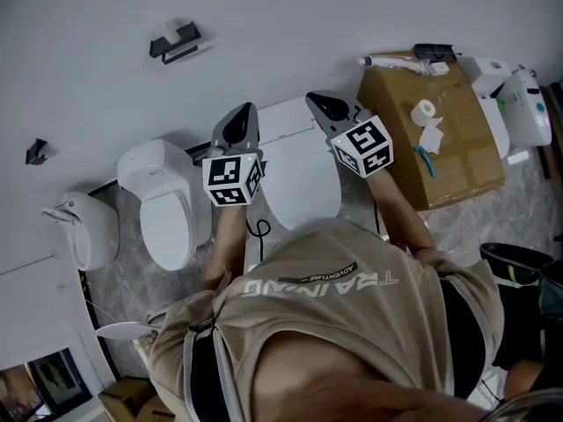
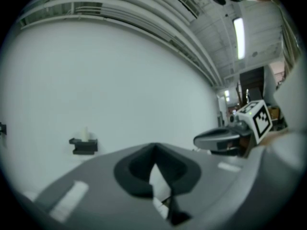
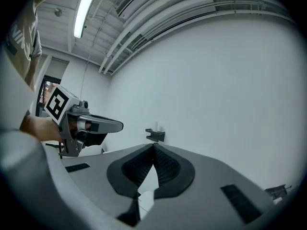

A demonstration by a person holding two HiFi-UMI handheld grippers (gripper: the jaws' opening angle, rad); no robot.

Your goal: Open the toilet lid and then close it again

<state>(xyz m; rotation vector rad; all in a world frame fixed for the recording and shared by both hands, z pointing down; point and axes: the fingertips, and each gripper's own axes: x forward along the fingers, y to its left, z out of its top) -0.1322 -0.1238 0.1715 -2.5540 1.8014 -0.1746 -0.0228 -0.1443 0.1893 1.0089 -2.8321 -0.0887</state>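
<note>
The white toilet [image 1: 299, 178] stands against the wall in the head view, its lid down, between and below both grippers. My left gripper [image 1: 239, 118] hangs over the toilet's left edge and my right gripper [image 1: 325, 103] over its back right corner; neither touches it. In the left gripper view the jaws [image 2: 154, 147] meet at their tips with nothing held, and the right gripper [image 2: 221, 140] shows beside them. In the right gripper view the jaws [image 3: 153, 146] are likewise shut and empty, with the left gripper [image 3: 93, 126] at the left. Both point at the white wall.
A second white toilet [image 1: 167, 202] and a smaller white fixture [image 1: 86, 229] stand to the left. A cardboard box [image 1: 457, 161] with a paper roll [image 1: 425, 110] is at the right. A black wall holder [image 1: 174, 42] [image 2: 84, 145] [image 3: 156, 135] hangs above.
</note>
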